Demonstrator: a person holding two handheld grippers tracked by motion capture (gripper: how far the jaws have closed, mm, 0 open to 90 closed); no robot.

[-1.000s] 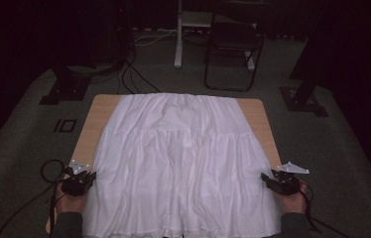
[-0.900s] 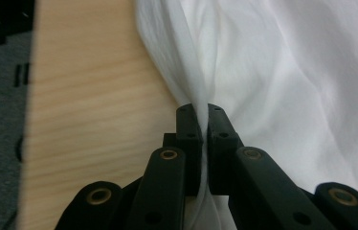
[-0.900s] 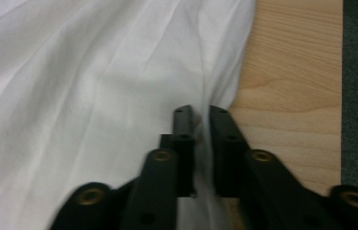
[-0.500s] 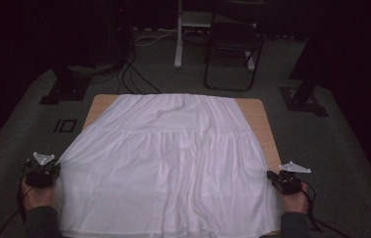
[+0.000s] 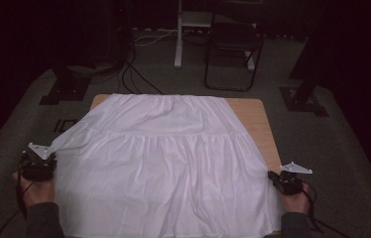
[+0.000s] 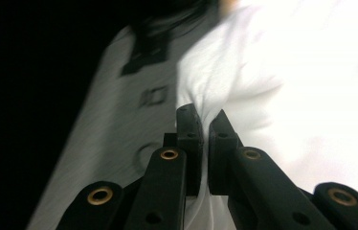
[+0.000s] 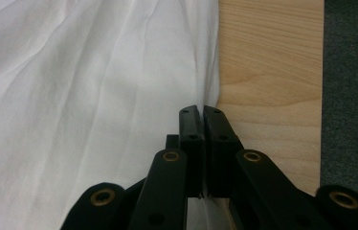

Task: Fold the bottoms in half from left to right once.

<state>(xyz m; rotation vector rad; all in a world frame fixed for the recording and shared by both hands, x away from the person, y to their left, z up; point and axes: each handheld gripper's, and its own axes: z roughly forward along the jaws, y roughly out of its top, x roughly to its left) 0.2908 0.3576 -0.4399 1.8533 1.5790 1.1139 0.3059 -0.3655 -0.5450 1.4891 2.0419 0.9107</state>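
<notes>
**Skirt pinched at both side edges**

Fabric covers nearly the whole wooden table (image 5: 257,115), the white skirt (image 5: 163,163) spread flat with its near hem cut off at the bottom of the high view. The left gripper (image 6: 205,125) is clamped on the cloth's left edge, held out past the table over the grey floor (image 5: 20,134), which looks blurred. The right gripper (image 7: 201,115) is closed on the right edge, where the cloth meets bare wood. The room behind is too dark to read.
</notes>
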